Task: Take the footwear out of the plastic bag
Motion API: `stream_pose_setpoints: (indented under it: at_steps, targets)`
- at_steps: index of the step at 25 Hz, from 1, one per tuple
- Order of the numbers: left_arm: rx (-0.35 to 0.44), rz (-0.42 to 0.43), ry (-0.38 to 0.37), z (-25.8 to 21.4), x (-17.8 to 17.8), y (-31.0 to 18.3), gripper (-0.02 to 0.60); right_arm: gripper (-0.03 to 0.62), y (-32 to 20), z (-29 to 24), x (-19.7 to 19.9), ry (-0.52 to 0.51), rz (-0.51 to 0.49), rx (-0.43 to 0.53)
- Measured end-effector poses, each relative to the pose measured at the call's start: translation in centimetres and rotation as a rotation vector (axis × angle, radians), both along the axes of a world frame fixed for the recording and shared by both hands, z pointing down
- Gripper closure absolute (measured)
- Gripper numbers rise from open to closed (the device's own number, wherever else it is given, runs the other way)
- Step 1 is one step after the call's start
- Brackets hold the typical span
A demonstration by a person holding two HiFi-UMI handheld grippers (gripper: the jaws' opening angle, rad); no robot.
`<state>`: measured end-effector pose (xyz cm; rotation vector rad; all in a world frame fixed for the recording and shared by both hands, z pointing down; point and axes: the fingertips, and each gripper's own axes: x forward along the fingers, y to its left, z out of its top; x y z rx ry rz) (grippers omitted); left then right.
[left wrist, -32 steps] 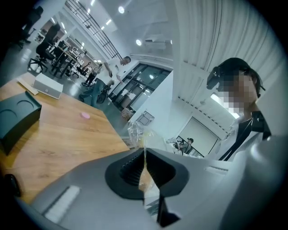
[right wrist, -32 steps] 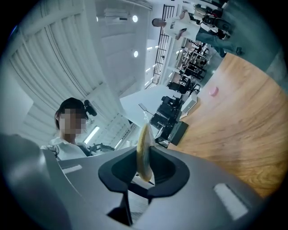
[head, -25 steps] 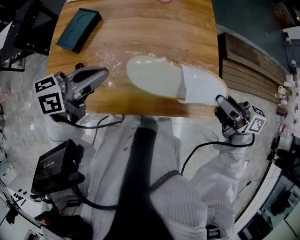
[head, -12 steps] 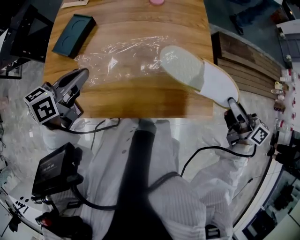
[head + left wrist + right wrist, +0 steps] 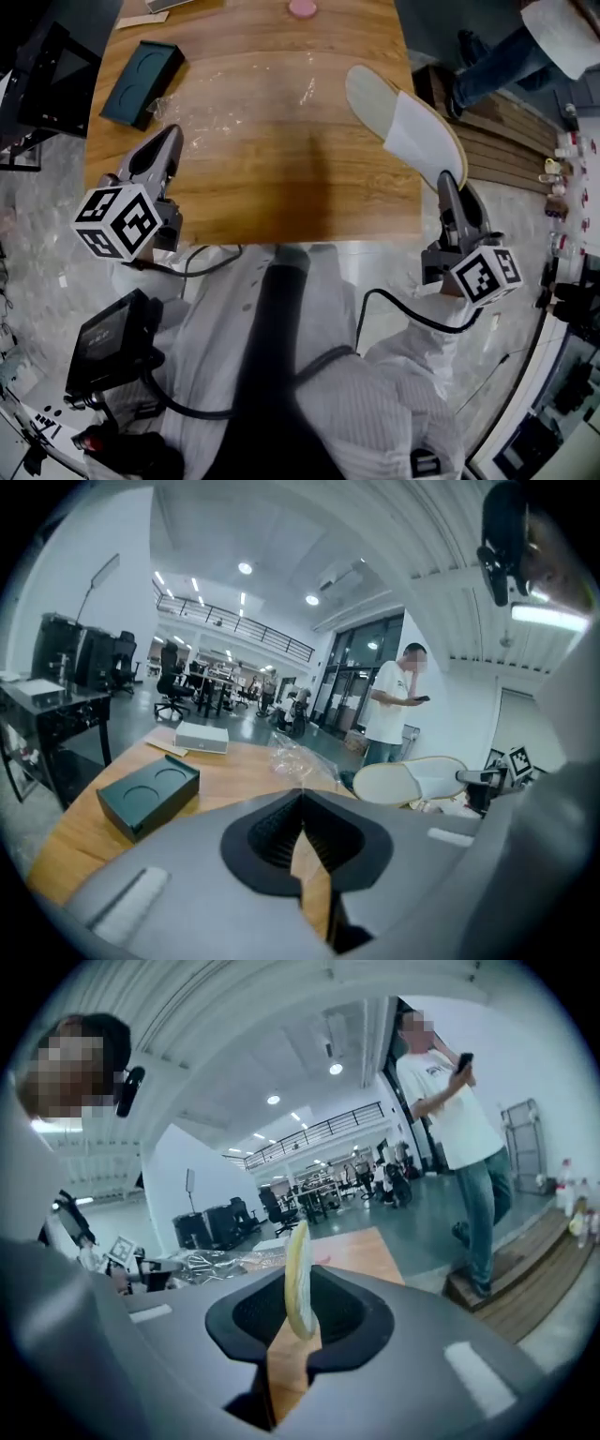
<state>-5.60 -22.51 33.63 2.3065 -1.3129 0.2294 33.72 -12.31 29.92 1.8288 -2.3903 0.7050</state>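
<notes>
the white flat box (image 5: 172, 5) and the pink round thing (image 5: 302, 7) are cut off by the head view's top edge. on the wooden table (image 5: 281, 187) the plastic bag (image 5: 234, 94) lies flat, so clear that its outline is hard to follow; only creases and glints mark it. its left end bunches up right at the tips of the left gripper (image 5: 171, 133), whose jaws are pressed together. they seem to nip that corner, though the film between the pads is too clear to make out. the dark green box (image 5: 141, 80) sits just left of the bag.

further right, the slipper (image 5: 403, 122) is fully out of the bag and apart from it. it slants across the table's right edge, far end over the wood, near end past the edge. the right gripper (image 5: 447, 183) is clamped on that near end. the head view does not show whether the slipper rests on the table or hangs above it.

the left gripper view shows the white box whole at the table's far side, the bag's crumpled end standing up, and the slipper side-on beyond it. the right gripper view shows the slipper edge-on, a thin cream strip upright between the closed jaws. it also shows a standing person (image 5: 450, 1101) holding a phone; the head view catches only that person's lower half at its top right corner.
</notes>
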Motion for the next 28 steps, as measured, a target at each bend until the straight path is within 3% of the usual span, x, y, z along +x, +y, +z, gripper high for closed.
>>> stream_pose_setpoints:
  at_steps: [3, 7, 13, 28]
  targets:
    - [0.061, -0.034, 0.011, -0.4, 1.7, -0.1, 0.580, 0.520, -1.1, -0.2, -1.8, 0.098, 0.052, 0.060]
    - [0.100, -0.024, -0.015, 0.0, 4.3, 0.6, 0.580, 0.520, -2.1, 0.4, -3.8, 0.076, 0.083, 0.090]
    - [0.098, -0.028, 0.002, 0.0, 5.1, 1.1, 0.580, 0.523, -2.4, 1.0, -5.6, 0.029, 0.069, 0.085]
    - [0.094, -0.024, -0.007, -0.2, 5.2, 1.3, 0.580, 0.523, -2.0, 0.9, -6.3, 0.037, 0.066, 0.082]
